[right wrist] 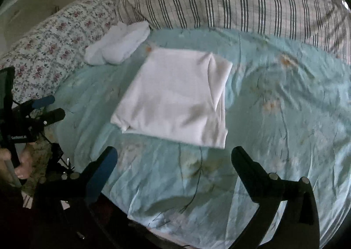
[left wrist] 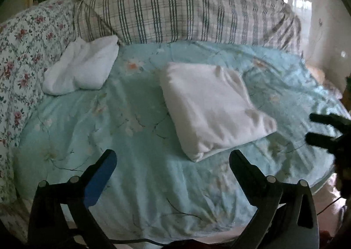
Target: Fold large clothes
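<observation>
A white garment [left wrist: 210, 106] lies folded into a flat rectangle on the light blue flowered bedspread [left wrist: 136, 130]; it also shows in the right wrist view [right wrist: 177, 97]. My left gripper [left wrist: 173, 161] is open and empty, held above the bedspread just in front of the folded garment's near corner. My right gripper [right wrist: 175, 159] is open and empty, just short of the garment's near edge. The right gripper also shows at the right edge of the left wrist view [left wrist: 316, 128], and the left gripper at the left of the right wrist view [right wrist: 51, 107].
A second white folded cloth [left wrist: 81, 66] lies at the back left, also in the right wrist view [right wrist: 118, 44]. A striped checked quilt [left wrist: 179, 9] is piled along the back. A floral quilt [left wrist: 24, 51] runs along the left side.
</observation>
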A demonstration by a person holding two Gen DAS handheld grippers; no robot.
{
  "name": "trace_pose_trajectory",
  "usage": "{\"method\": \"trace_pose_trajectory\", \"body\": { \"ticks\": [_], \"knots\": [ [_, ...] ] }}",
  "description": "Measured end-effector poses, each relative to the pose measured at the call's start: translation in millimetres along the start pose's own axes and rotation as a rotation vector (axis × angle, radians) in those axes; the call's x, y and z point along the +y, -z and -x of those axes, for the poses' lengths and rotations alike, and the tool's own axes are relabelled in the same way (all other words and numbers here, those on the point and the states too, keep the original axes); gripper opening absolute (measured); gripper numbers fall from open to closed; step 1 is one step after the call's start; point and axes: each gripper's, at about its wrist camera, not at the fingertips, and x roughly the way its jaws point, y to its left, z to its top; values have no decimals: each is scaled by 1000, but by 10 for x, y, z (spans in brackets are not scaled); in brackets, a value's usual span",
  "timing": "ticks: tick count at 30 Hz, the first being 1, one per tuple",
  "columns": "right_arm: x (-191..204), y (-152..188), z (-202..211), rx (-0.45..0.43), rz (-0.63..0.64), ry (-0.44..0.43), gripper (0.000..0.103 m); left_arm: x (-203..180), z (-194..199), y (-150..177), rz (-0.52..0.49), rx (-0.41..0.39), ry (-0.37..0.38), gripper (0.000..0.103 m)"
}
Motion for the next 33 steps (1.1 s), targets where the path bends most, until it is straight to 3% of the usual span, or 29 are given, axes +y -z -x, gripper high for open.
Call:
{"method": "trace_pose_trajectory", "body": {
  "ticks": [4, 9, 22, 33],
  "knots": [
    [-52, -18, -190, 32, -22, 18, 103, -32, -345, 9, -1, 87, -32, 102],
    [-124, -44, -400, 65, -40, 1, 103, -93, -605, -1, -11, 112, -58, 102],
    [-245, -398, -471, 57, -53, -7, 103, -260, -647, -383, -86, 93, -92, 102],
    [-275, -473, -531, 76, -45, -16, 103, -304, -684, -412, -88, 108, -118, 102]
  ]
}}
